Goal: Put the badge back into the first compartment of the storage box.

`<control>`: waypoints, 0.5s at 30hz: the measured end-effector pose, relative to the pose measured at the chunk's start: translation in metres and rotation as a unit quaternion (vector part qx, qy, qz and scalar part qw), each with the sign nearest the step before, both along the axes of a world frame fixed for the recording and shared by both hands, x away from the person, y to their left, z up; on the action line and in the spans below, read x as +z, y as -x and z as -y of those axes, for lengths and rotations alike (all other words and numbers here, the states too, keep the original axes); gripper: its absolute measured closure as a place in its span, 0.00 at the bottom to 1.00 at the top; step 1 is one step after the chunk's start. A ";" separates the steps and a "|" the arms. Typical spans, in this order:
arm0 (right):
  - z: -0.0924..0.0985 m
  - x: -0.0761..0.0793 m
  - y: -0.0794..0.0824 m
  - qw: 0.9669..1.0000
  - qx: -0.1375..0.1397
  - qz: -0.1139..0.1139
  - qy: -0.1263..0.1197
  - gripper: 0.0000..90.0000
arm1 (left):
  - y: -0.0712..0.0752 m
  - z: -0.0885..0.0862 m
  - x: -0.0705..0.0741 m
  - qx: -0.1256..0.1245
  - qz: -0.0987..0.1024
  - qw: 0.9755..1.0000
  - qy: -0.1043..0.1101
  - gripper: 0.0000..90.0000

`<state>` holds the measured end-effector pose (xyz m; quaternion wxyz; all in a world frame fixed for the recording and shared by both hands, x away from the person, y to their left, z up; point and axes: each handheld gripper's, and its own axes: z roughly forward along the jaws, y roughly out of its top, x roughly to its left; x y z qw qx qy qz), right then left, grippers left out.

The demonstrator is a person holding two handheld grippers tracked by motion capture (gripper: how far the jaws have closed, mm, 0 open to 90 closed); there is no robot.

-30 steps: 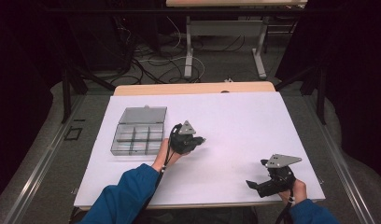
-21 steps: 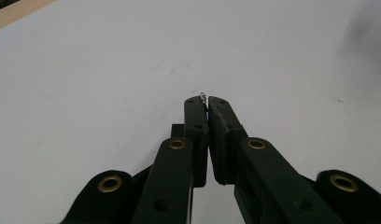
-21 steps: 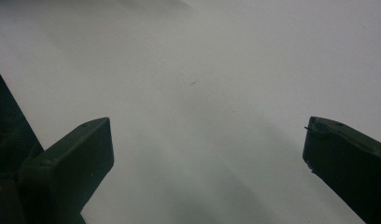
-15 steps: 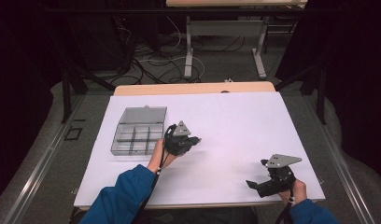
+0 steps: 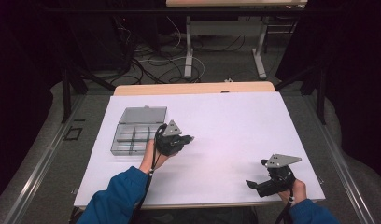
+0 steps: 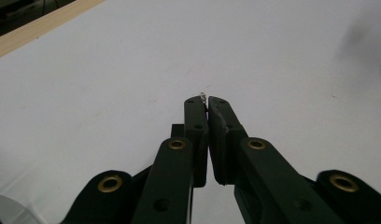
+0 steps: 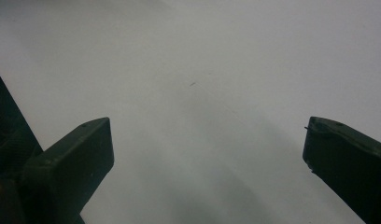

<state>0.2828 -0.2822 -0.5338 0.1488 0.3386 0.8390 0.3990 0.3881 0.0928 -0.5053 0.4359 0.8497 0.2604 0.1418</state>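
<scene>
A tiny metal piece [image 6: 203, 97] is pinched at the tips of the left hand-held gripper [image 5: 187, 139], whose jaws are shut on it; the compartment box [image 5: 135, 132] lies just to its left, nearer this hand; the right hand-held gripper [image 5: 252, 185] is held wide open, empty, well apart over the desk [image 5: 235, 121].

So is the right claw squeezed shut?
No, the right claw is wide open: its two black jaws stand far apart, with the bare white tabletop between them.
</scene>
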 end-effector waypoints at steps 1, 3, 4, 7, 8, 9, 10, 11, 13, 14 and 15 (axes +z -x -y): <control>0.000 0.000 0.000 1.000 0.003 0.002 0.000 0.02 | 0.001 -0.001 0.000 0.003 -0.004 1.000 0.005 0.96; 0.001 0.001 0.000 1.000 0.001 -0.001 0.001 0.02 | 0.002 -0.003 0.001 0.003 -0.004 1.000 0.002 0.96; 0.000 0.000 0.000 1.000 0.000 -0.003 -0.001 0.02 | 0.002 -0.004 0.002 0.004 0.003 1.000 0.000 0.96; 0.000 0.000 0.000 1.000 -0.002 -0.003 -0.001 0.02 | 0.003 -0.008 0.003 0.007 0.003 1.000 0.002 0.96; 0.000 0.000 0.000 1.000 0.001 0.000 -0.001 0.02 | 0.005 -0.010 0.004 0.010 0.001 1.000 0.005 0.96; 0.000 0.000 0.001 1.000 -0.003 -0.002 -0.002 0.02 | 0.005 -0.010 0.004 0.010 0.001 1.000 0.005 0.96; 0.000 0.000 0.000 1.000 0.000 -0.001 -0.002 0.02 | 0.005 -0.012 0.004 0.011 0.006 1.000 0.002 0.96; 0.000 0.000 0.000 1.000 0.001 0.001 0.002 0.02 | 0.005 -0.014 0.005 0.011 0.007 1.000 0.001 0.96; 0.000 0.000 0.000 1.000 -0.001 0.001 0.000 0.02 | 0.006 -0.017 0.006 0.014 0.008 1.000 0.003 0.96; 0.000 0.000 0.001 1.000 -0.003 -0.002 -0.002 0.02 | 0.006 -0.019 0.006 0.017 0.008 1.000 0.002 0.96; 0.000 0.000 0.000 1.000 -0.001 0.000 -0.001 0.02 | 0.007 -0.020 0.007 0.018 0.007 1.000 0.003 0.96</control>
